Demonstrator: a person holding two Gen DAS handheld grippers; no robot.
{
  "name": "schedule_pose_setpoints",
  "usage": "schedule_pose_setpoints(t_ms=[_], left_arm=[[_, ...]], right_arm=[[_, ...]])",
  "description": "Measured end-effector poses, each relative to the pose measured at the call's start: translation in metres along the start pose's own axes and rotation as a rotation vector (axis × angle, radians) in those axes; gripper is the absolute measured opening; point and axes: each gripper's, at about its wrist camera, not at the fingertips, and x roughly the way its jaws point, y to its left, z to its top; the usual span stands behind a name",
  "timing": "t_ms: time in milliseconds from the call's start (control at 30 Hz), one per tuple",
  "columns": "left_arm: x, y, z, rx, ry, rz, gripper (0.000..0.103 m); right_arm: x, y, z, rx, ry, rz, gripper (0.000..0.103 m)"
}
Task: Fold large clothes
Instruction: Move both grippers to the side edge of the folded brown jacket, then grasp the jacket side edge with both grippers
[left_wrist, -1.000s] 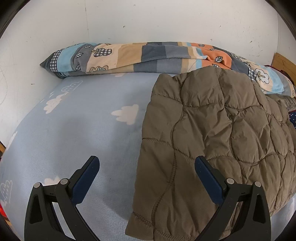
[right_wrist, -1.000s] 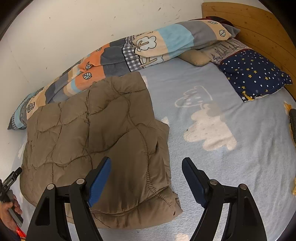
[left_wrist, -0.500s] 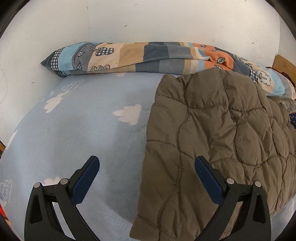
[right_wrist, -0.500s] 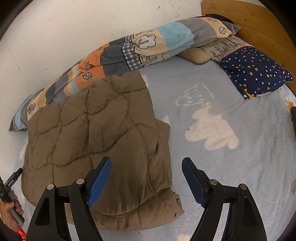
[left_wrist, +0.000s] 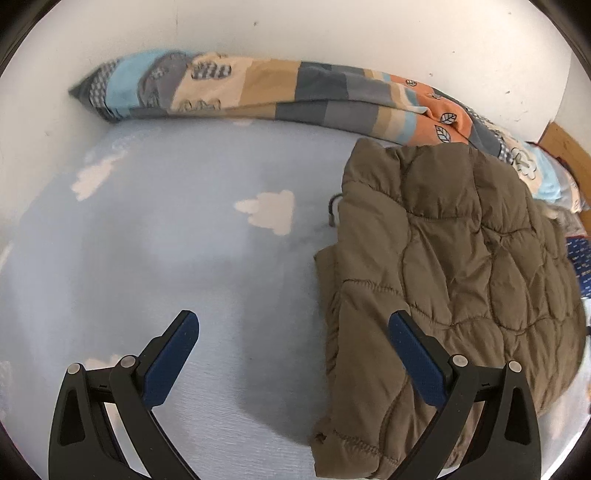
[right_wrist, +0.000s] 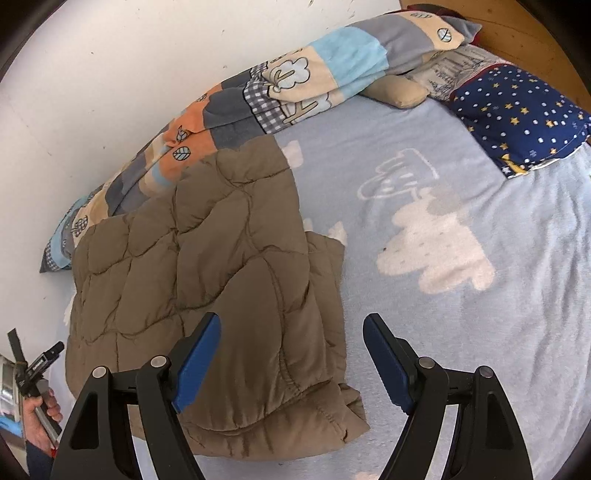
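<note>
Olive-brown quilted puffer jacket (right_wrist: 207, 280) lies folded on the light-blue cloud-print bed sheet (left_wrist: 166, 258), beside the patchwork duvet (left_wrist: 295, 92). Left claw (left_wrist: 291, 354) and right claw (right_wrist: 291, 354) both wide open, empty. To fold again: pinch near hem corners together, lift evenly.

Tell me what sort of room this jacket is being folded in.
Most likely a bedroom: a bed with a light blue cloud-print blanket, a navy star-print pillow against a wooden headboard, and a rolled patchwork quilt along the white wall.
</note>
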Motion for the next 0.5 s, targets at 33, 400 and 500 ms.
schedule_pose_setpoints(t_ms=[33,400,500], left_arm=[[0.003,0.000,0.000,0.006,0.011,-0.015,0.103],[0.024,0.006,0.018,-0.043,0.069,-0.237,0.102],[0.034,-0.001,0.019,-0.022,0.094,-0.252,0.102]], right_arm=[[0.001,-0.001,0.000,-0.001,0.003,0.003,0.083],[0.024,-0.008,0.006,-0.028,0.067,0.087,0.086],[0.034,-0.016,0.008,-0.006,0.090,0.116,0.087]])
